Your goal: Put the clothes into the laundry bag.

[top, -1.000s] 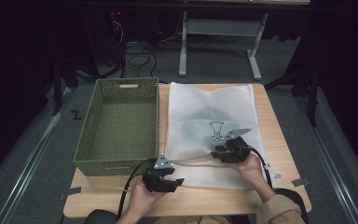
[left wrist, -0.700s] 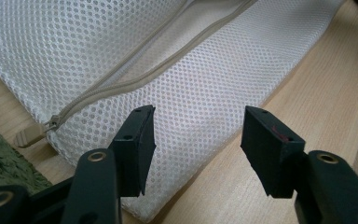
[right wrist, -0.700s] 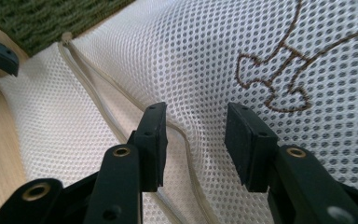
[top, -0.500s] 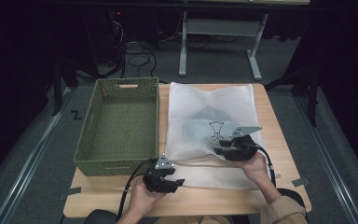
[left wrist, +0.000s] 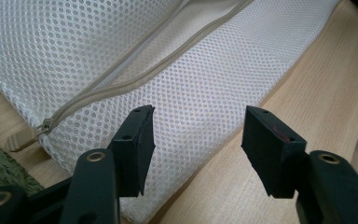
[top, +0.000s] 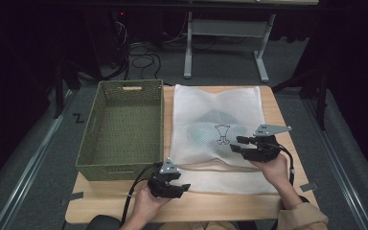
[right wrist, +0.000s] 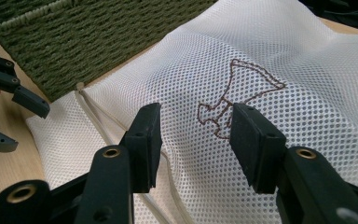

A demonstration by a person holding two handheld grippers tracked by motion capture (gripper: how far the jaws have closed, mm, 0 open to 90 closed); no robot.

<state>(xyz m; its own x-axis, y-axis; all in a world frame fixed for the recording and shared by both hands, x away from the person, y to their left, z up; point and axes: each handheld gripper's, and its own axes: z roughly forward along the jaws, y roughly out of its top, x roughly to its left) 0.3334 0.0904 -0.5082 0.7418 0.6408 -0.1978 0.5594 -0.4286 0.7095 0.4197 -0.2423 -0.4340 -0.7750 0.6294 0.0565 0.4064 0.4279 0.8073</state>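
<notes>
The right gripper (top: pixel 237 144) hangs above the white mesh laundry bag (top: pixel 215 120), raised since a second ago, its jaws just opening with nothing between them. The left gripper (top: pixel 184 187) sits at the bag's near edge, jaws apart, apparently clear of the mesh. The woven green basket (top: pixel 124 124) lies beside the bag, which rests flat on the wooden table (top: pixel 100 201).

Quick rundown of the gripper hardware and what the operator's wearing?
Both handheld units are black: the left gripper and the right gripper each have two blocky, flat-faced jaws with brass-ringed holes in the arms behind them. Each carries a grey three-cornered plate on top and trails a black cable. A tan sleeve covers the right arm.
</notes>
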